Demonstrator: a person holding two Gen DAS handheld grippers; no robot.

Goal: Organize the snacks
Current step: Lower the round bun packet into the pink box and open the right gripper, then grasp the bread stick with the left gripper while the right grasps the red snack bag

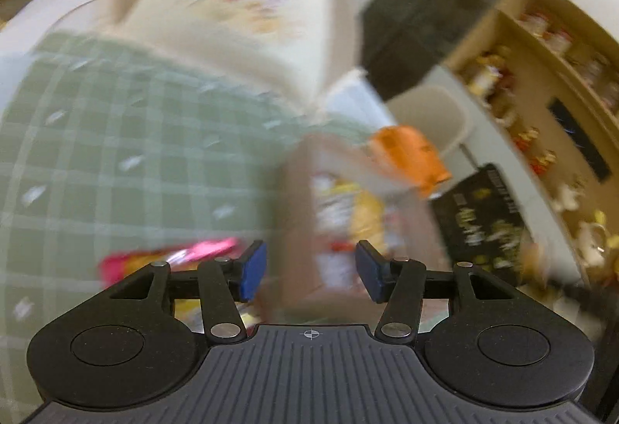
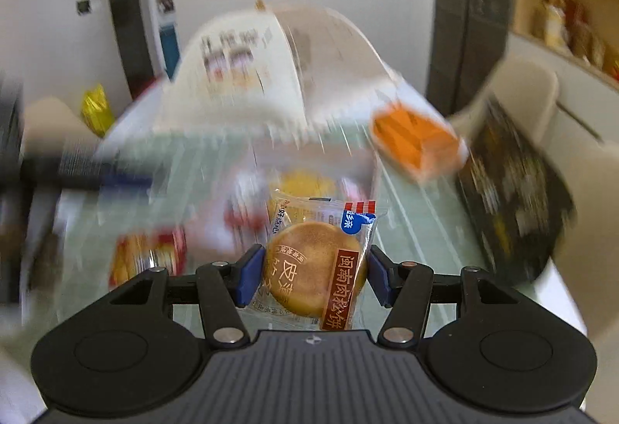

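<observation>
My right gripper (image 2: pixel 312 273) is shut on a wrapped round pastry (image 2: pixel 309 265) with a brown label, held above the table. Behind it a clear bin (image 2: pixel 309 168) holds other blurred snack packs. A red and yellow snack pack (image 2: pixel 147 257) lies at the left. My left gripper (image 1: pixel 311 271) is open and empty above a brown box (image 1: pixel 348 215) with yellow and white snack packs. A pink snack pack (image 1: pixel 174 257) lies left of its fingers on the green checked cloth (image 1: pixel 116 153). Both views are motion blurred.
An orange box (image 2: pixel 418 145) sits at the back right; it also shows in the left wrist view (image 1: pixel 410 157). A black printed box (image 2: pixel 514 199) stands at the right edge. A large white bag (image 1: pixel 240 10) stands behind. Shelves (image 1: pixel 541 95) with figurines line the right wall.
</observation>
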